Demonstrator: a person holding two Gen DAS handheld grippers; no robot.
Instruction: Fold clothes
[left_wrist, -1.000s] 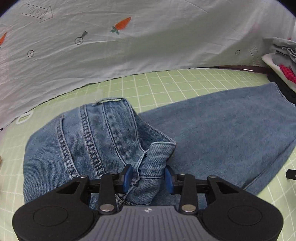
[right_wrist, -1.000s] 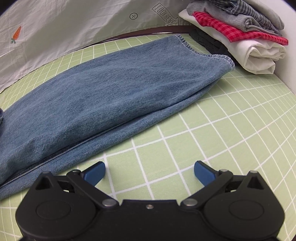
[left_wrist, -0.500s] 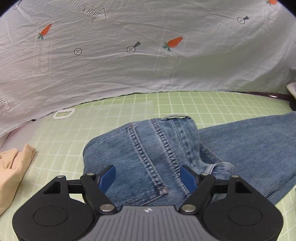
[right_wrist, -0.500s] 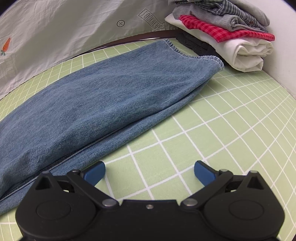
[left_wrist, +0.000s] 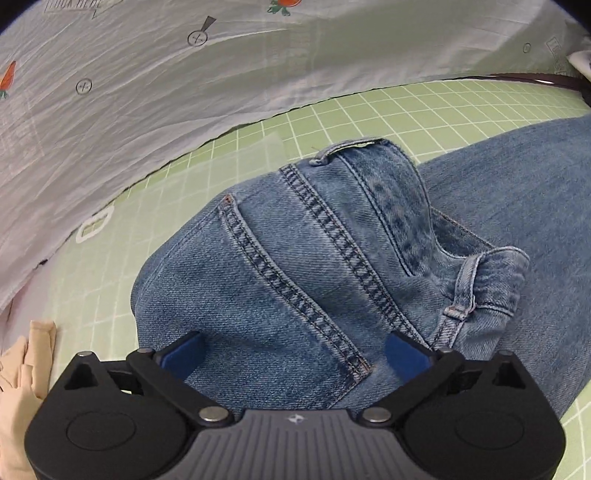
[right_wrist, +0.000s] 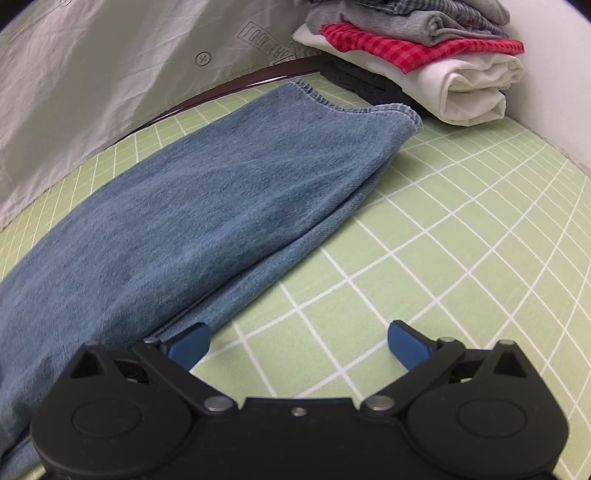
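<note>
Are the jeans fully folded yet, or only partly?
Partly. The jeans have the waist end turned over onto the legs, but the leg hems lie stretched out flat on the green mat.

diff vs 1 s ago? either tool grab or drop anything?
The left tool let go: a second ago it was shut on the jeans waistband, now it is open over the seat. The right tool moved in toward the leg's near edge, open throughout. Jeans, the folded stack and the green mat stayed put.
</note>
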